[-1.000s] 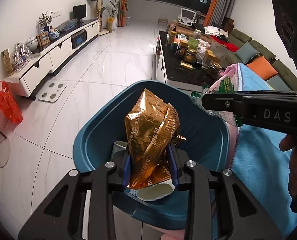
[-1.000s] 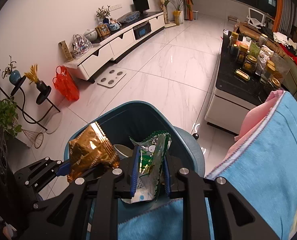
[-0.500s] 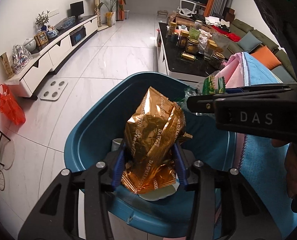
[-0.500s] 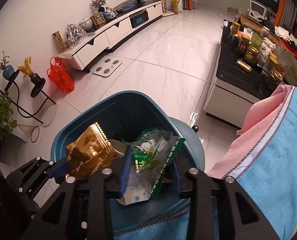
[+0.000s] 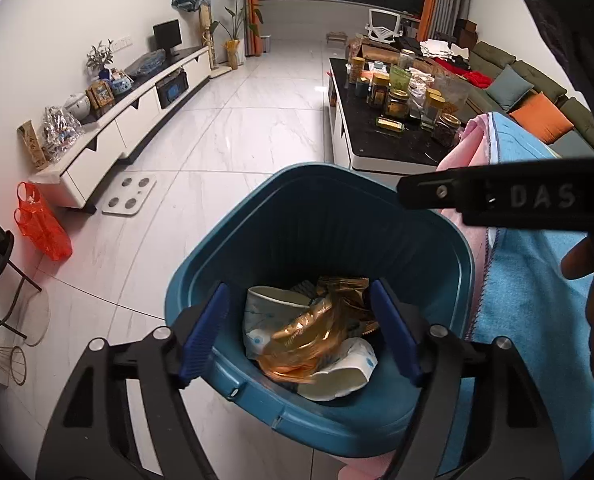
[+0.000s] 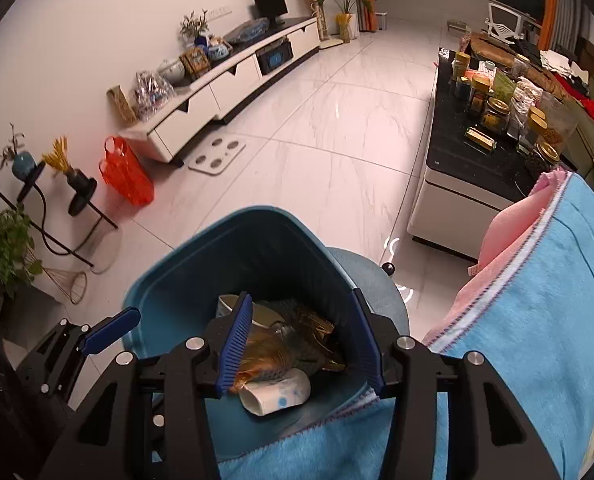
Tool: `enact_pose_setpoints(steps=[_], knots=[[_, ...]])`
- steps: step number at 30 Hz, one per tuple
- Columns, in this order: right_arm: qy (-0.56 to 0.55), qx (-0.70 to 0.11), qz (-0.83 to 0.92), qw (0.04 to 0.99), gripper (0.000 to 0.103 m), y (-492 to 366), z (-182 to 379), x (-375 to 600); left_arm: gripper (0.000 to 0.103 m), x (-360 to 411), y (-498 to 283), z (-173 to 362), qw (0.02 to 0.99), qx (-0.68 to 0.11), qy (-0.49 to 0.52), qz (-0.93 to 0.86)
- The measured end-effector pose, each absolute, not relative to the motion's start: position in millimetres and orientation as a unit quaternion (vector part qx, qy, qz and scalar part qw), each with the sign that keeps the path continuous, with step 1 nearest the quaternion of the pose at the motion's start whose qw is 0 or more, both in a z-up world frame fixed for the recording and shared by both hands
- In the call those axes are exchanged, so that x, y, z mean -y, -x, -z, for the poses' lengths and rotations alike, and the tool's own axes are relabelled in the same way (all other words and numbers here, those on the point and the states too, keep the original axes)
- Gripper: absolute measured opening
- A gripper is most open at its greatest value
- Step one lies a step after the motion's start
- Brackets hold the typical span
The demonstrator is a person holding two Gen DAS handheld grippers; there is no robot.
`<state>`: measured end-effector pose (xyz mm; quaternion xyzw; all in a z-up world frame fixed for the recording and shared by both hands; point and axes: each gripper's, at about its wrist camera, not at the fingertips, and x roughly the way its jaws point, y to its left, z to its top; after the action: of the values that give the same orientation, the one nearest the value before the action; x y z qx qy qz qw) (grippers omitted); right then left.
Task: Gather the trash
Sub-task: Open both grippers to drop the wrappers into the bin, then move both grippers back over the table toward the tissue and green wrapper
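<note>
Gold foil wrapper [image 5: 309, 332] lies blurred inside the blue bin [image 5: 317, 200], straight below the left claw [image 5: 301, 336], whose jaws have just been opening, nothing between them. Right claw [image 6: 301, 340], jaws likewise just opened and empty, hangs over the same bin.

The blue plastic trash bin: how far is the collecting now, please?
Done: the gold foil snack wrapper and crumpled paper cups lie inside the blue plastic trash bin. In hand: nothing; the left gripper and right gripper, jaws just opened, hang empty over it. Left: no further loose trash is visible here.
</note>
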<state>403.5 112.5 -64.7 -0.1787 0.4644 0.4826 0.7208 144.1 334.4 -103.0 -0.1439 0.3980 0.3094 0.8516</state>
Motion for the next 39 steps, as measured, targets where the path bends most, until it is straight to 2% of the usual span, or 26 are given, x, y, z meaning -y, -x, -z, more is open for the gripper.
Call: enact_pose_setpoints(steps=[2,8,10,14,16,20,21,31,39], knots=[[0.17,-0.46,-0.483,0.726,0.048,-405,58,-106,0.081,-331,-137,98,0.854,-0.393,0.14,-0.31],[0.136,-0.431,-0.487,0.747,0.051,-405,31,-70,0.084,-311,-130,71,0.865,-0.374,0.119,-0.313],[0.121,-0.416,-0.491,0.756,0.059,-402,20,-52,0.086,-303,-128,60,0.87,-0.365,0.111,-0.313],[0.092,-0.373,-0.492,0.781,0.067,-393,-3,-5,0.094,-277,-124,30,0.885,-0.337,0.087,-0.311],[0.08,-0.346,-0.49,0.796,0.083,-385,-14,21,0.097,-261,-119,17,0.892,-0.323,0.076,-0.307],[0.06,-0.303,-0.475,0.824,0.09,-373,-28,70,0.097,-229,-112,-5,0.904,-0.301,0.063,-0.297],[0.058,-0.294,-0.47,0.83,0.095,-369,-30,80,0.097,-221,-110,-10,0.907,-0.298,0.061,-0.292],[0.033,-0.24,-0.41,0.879,0.096,-331,-25,194,0.097,-131,-95,-37,0.931,-0.275,0.049,-0.233],[0.01,-0.21,-0.335,0.918,0.096,-303,-13,281,0.097,-65,-85,-33,0.945,-0.274,0.036,-0.176]])
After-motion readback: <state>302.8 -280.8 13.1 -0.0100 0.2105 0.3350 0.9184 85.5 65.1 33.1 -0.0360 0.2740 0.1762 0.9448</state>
